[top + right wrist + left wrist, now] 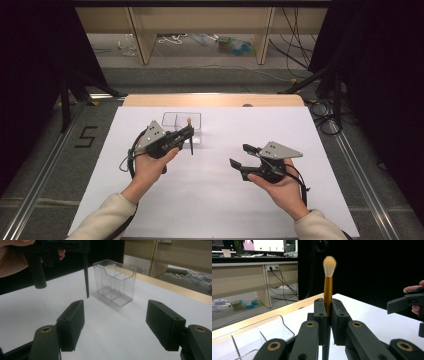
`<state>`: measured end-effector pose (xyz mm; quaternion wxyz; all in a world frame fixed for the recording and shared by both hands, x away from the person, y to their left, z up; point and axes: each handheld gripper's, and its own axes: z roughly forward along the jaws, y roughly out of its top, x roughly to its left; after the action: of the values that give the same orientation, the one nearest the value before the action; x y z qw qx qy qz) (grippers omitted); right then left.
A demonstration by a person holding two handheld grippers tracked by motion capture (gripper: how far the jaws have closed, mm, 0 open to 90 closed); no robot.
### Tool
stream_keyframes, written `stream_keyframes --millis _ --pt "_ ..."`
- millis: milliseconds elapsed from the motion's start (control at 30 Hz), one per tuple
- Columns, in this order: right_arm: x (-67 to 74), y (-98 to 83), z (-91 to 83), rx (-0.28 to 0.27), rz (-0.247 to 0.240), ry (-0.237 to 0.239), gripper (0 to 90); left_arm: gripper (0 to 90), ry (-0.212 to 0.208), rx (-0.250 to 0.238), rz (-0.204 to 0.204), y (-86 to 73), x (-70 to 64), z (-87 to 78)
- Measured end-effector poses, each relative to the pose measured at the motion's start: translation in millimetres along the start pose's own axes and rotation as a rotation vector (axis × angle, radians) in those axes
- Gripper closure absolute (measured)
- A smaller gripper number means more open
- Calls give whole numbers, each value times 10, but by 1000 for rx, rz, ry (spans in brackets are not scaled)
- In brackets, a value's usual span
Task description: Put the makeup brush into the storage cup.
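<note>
High view: the left gripper [186, 136], carried in the person's left hand [150, 167], is clenched on a makeup brush [190, 134] and stands just in front of the clear organizer box [172, 119] at the far middle of the white table sheet [210, 200]. Left gripper view: the brush [328, 293] is pinched at its gold ferrule between the two pads, its long axis upright, pale bristles on top and the thin black handle running down out of the grip; the clear box [262, 332] lies below and to the left of the jaws, apparently close beyond them. Right gripper view: the handle tip [86, 287] hangs clear above the sheet, beside the box [115, 282] and not yet over any of its compartments, all of which look empty. The relation that governs the coming move is therefore short: the box lies just beyond the brush, on the far side of the left gripper, so the left hand is much the nearer, and a small carry forward and over the box rim, then down, would seat the handle in a compartment. The left forearm enters from the lower left with the wrist raised, jaws pointing away. The right gripper [245, 156], released and holding nothing, is held low near the sheet, well apart to the right, jaws aimed towards the box
</note>
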<state>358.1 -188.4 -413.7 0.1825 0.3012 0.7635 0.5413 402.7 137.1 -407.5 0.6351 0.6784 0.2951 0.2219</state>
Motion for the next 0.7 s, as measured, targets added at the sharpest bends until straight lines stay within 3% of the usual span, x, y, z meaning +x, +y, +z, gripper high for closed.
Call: stream_keyframes --millis 700 --pt "-40 -140 -323 -74 5 12 317 835 20 -6 -5 13 45 -22"
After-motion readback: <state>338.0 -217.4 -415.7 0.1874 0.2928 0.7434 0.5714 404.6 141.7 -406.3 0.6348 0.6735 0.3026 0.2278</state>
